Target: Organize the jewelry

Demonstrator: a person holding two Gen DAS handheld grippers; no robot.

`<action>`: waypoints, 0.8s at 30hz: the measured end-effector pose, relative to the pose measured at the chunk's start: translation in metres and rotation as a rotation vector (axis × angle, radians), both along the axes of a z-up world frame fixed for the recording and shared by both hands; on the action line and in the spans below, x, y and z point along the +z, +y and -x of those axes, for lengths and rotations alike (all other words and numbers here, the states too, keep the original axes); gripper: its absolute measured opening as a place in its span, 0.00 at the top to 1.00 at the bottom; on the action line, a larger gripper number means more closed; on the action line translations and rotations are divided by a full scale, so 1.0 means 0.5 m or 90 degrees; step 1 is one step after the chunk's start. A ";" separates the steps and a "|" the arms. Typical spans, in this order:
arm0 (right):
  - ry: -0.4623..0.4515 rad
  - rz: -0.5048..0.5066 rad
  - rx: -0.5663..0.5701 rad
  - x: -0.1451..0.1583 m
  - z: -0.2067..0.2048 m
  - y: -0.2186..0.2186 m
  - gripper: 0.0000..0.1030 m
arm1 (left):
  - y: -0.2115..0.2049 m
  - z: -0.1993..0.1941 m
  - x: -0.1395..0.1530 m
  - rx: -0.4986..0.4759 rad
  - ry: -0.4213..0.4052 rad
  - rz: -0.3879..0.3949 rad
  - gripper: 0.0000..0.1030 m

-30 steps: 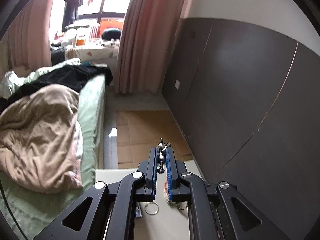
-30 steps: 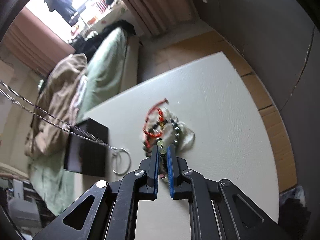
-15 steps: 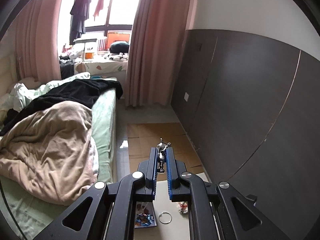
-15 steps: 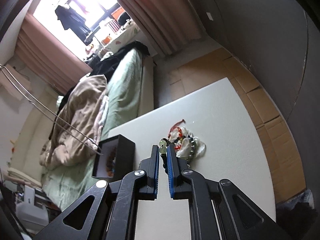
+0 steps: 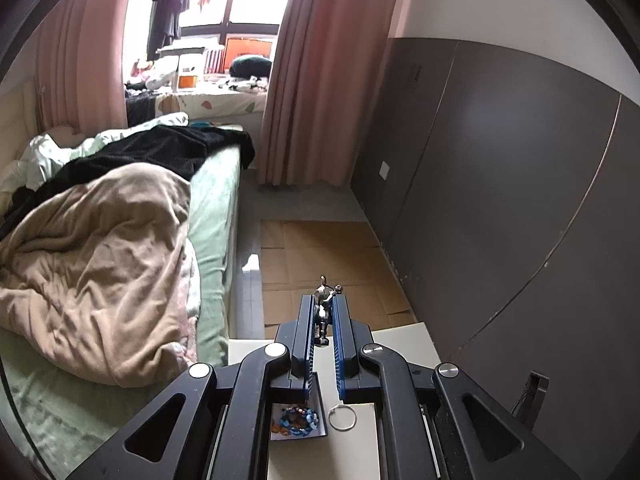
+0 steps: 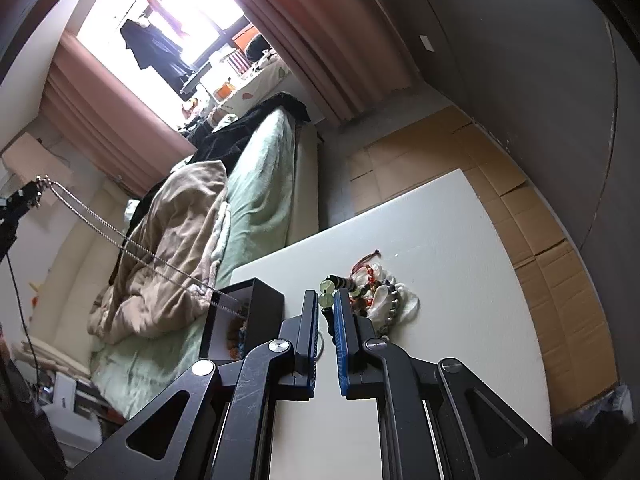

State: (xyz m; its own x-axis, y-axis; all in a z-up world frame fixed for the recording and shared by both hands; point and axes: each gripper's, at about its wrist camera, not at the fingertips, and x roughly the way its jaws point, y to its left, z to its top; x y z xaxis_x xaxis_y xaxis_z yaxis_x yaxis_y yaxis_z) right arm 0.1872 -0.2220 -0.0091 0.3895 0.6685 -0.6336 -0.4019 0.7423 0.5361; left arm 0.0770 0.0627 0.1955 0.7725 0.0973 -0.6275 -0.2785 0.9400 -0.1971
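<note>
1. Left gripper [image 5: 323, 312]: jaws narrow, pinching silver metal chain necklace [image 6: 132, 246], strung taut above open black jewelry box [image 6: 244, 320].
2. Right gripper [image 6: 326, 308]: narrow, clamping green-and-black beaded bracelet [image 6: 326, 300] above white table [image 6: 460, 280].
3. Step: carrying pieces boxward. Next: lowering chain in, slackening first.

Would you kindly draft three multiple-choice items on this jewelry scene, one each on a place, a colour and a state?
1. Where does the loose metal ring lie?
A. On the white table, beside the black box
B. Inside the box
C. On the bed

2. What colour are the round beads at the right gripper tips?
A. Red
B. Pale green
C. Blue

3. How is the left gripper?
A. Open, nothing held
B. Shut on the silver chain
C. Out of view

Key: 1 A, the left wrist view shows the ring on the tabletop just right of the box; 2 B, the beads look pale green; 3 B, the jaws pinch the chain's end, which trails to the box in the right wrist view.
</note>
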 end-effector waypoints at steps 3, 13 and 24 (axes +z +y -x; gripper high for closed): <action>0.000 0.004 0.001 -0.001 0.002 0.005 0.91 | 0.006 -0.001 -0.022 -0.002 0.009 0.004 0.92; -0.006 0.019 0.009 -0.003 0.006 0.014 0.91 | 0.028 -0.017 -0.140 0.002 0.051 0.043 0.92; -0.023 -0.023 0.004 0.008 0.009 0.010 0.91 | 0.057 -0.036 -0.304 0.012 0.093 0.115 0.92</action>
